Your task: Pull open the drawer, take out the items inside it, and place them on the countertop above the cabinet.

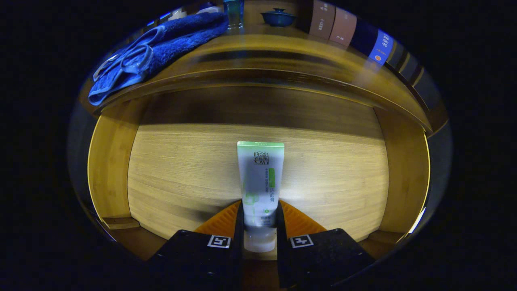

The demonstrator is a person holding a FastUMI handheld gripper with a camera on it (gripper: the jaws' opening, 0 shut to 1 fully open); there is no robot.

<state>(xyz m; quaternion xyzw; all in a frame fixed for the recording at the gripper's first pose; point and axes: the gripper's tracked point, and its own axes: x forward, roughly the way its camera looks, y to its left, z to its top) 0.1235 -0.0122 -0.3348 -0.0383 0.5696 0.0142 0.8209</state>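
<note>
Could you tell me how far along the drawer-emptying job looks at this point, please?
Done: the drawer is pulled open, its wooden floor showing. In hand: the tool is shut on the green-and-white tube, one finger on each side near the cap end. Left: lift the tube up to the countertop, where a blue towel with a pair of scissors on it already lies.

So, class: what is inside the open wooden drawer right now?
One white-and-green tube lies on the drawer floor, its cap end clamped between the gripper fingers. The drawer's back, under the countertop, is in shadow.
</note>
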